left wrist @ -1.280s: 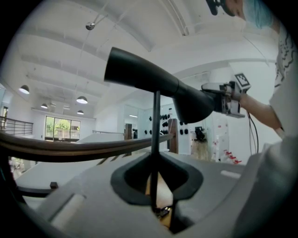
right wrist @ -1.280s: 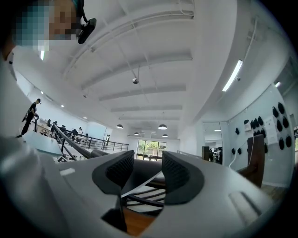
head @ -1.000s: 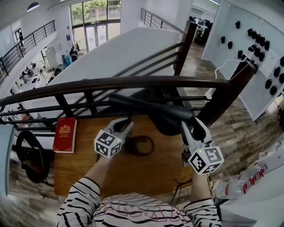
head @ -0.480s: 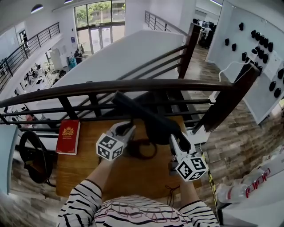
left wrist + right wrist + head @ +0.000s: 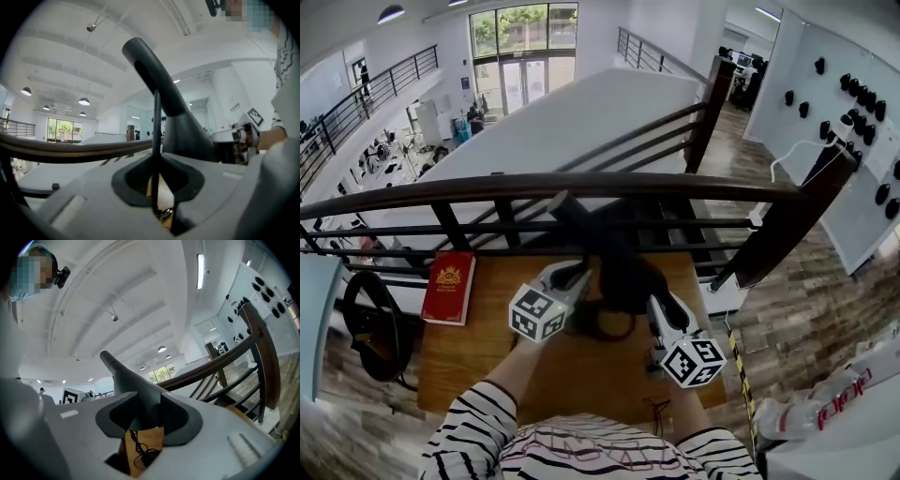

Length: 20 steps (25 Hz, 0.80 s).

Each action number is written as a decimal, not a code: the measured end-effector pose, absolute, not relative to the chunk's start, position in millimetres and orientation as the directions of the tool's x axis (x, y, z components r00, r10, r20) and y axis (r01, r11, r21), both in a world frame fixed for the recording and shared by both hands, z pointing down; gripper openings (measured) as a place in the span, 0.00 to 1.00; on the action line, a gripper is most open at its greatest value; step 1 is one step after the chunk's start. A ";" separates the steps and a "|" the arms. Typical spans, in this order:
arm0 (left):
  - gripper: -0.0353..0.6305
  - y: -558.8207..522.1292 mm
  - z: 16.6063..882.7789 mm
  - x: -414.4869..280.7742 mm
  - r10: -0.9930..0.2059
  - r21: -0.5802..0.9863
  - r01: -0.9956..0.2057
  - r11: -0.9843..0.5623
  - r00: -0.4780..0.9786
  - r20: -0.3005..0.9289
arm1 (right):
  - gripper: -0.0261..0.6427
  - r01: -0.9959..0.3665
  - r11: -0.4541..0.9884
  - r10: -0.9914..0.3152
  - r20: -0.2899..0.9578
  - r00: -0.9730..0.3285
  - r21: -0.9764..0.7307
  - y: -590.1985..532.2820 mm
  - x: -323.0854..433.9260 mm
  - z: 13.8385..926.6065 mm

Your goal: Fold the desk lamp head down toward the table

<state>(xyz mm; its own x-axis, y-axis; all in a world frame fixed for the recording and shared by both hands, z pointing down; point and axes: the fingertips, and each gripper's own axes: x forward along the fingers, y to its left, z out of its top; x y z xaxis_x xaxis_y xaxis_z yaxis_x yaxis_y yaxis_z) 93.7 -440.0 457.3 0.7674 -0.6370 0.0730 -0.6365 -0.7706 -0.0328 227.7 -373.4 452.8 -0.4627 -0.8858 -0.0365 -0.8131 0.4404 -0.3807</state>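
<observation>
A black desk lamp stands on the wooden table (image 5: 487,361). Its head (image 5: 623,272) slopes steeply down from the hinge end (image 5: 561,204) toward the round base (image 5: 602,323). My left gripper (image 5: 579,274) is shut on the lamp's thin black stem (image 5: 156,140), low near the base; in the left gripper view the head (image 5: 159,89) rises above my left gripper (image 5: 157,194). My right gripper (image 5: 661,302) has just been closing with the lamp head (image 5: 133,385) between its jaws. In the right gripper view the head fills the gap of that gripper (image 5: 140,420).
A red book (image 5: 448,286) lies at the table's left edge. A dark wooden railing (image 5: 534,186) with black bars runs just behind the lamp. A black wheel-shaped object (image 5: 367,328) hangs off the table's left. A thin cable (image 5: 139,448) lies on the table under the right gripper.
My right gripper has come down and leftward with the lamp head, which has swung from nearly level to steeply sloped. My left gripper has stayed put on the stem.
</observation>
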 end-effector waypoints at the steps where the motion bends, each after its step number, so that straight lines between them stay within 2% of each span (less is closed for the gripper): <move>1: 0.13 -440.3 457.2 93.2 -0.637 -0.033 -0.637 -0.770 0.767 0.072 | 0.24 -0.810 0.442 -0.884 -0.034 -0.466 -0.385 -374.4 225.6 454.4; 14: 0.13 -439.7 456.6 91.1 -0.643 -0.039 -0.642 -0.766 0.762 0.076 | 0.23 -0.779 0.459 -0.866 -0.019 -0.500 -0.427 -377.8 211.2 465.9; 20: 0.14 -437.2 459.2 89.3 -0.657 -0.058 -0.655 -0.753 0.745 0.115 | 0.23 -0.786 0.452 -0.869 -0.008 -0.496 -0.421 -377.7 210.1 465.2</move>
<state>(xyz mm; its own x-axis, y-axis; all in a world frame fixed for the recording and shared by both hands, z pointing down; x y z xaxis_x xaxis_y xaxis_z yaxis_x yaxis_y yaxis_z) 89.3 -437.2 459.2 0.7453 -0.6568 0.1148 -0.6550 -0.7534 -0.0584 210.1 -377.7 465.2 -0.4956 -0.8685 -0.0082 -0.7860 0.4525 -0.4213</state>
